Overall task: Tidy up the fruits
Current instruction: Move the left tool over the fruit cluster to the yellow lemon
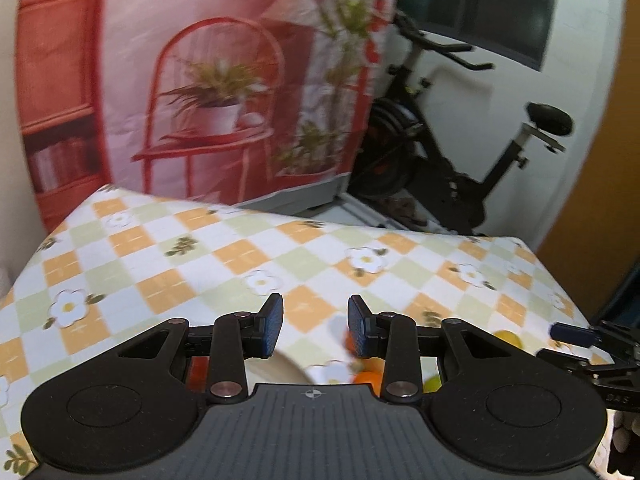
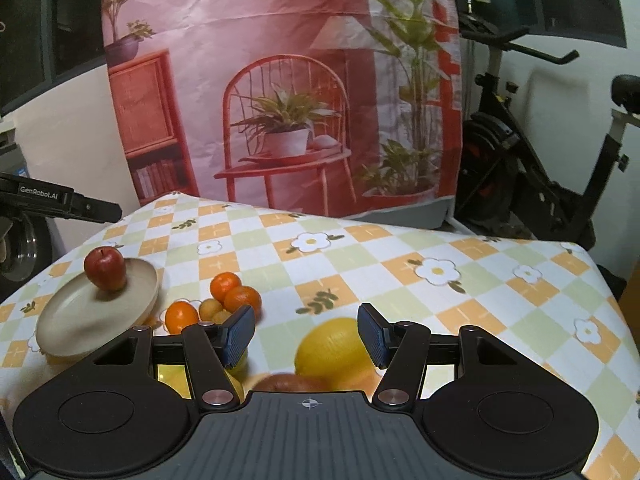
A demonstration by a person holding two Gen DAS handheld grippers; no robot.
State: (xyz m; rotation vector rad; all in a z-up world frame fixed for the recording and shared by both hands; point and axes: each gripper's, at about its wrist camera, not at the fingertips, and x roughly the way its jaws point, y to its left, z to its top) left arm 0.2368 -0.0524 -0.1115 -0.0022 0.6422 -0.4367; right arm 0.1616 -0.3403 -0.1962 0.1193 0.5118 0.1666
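Two handheld grippers over a checked, flower-print tablecloth (image 2: 400, 292) scattered with fruit.

Left of the right gripper (image 2: 306, 334) sits a beige plate (image 2: 72, 316) holding a red apple (image 2: 105, 269) (upright); a yellow lemon (image 2: 332, 350) lies between its parted jaws, oranges (image 2: 232, 294) just left. The left gripper (image 1: 315, 328) is likewise spread, empty.

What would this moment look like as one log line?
left gripper: open, empty | right gripper: open over large yellow lemon | red apple: on round beige plate
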